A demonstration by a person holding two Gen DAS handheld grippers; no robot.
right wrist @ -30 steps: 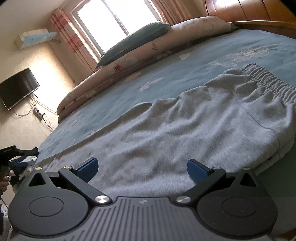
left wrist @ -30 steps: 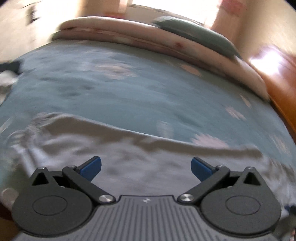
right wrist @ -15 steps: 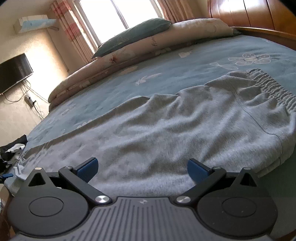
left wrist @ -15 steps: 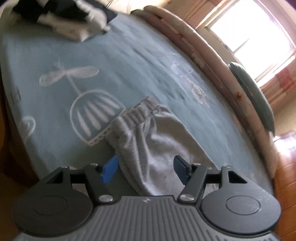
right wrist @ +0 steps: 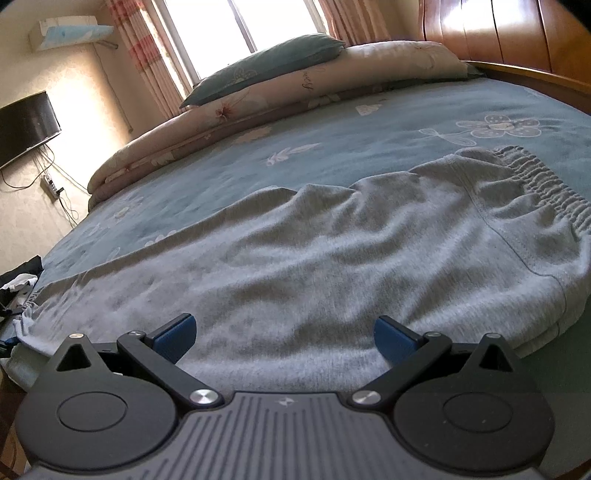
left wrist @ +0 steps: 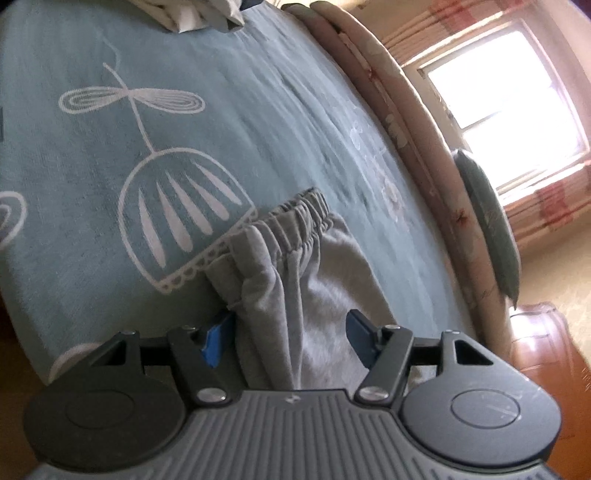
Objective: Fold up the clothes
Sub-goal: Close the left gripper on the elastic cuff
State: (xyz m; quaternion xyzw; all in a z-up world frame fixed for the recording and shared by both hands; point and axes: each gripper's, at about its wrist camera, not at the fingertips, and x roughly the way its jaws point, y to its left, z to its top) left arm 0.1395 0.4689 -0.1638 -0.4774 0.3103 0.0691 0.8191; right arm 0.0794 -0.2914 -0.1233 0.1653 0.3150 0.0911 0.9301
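Grey sweatpants point(right wrist: 332, 251) lie spread lengthwise on the blue patterned bed sheet point(right wrist: 332, 122), with the elastic waistband point(right wrist: 535, 184) at the right. My right gripper point(right wrist: 284, 336) hovers open just over the middle of the cloth, with nothing between its pads. In the left wrist view the leg end with its gathered elastic cuff point(left wrist: 291, 221) runs between the jaws of my left gripper point(left wrist: 288, 334). That gripper is rolled to one side and half closed. The cloth edge hides part of its left pad point(left wrist: 216, 338). The pads do not visibly pinch the fabric.
A heap of other clothes point(left wrist: 199, 14) lies at the sheet's far corner. A rolled quilt point(right wrist: 295, 92) and a green pillow point(right wrist: 266, 66) line the far side. A wooden headboard point(right wrist: 517, 29) stands at the right, and the bed's near edge point(left wrist: 26, 332) is close by.
My left gripper swung down along the trousers to the cuff end, rolled over, and its jaws narrowed around the cloth. The right gripper hardly moved.
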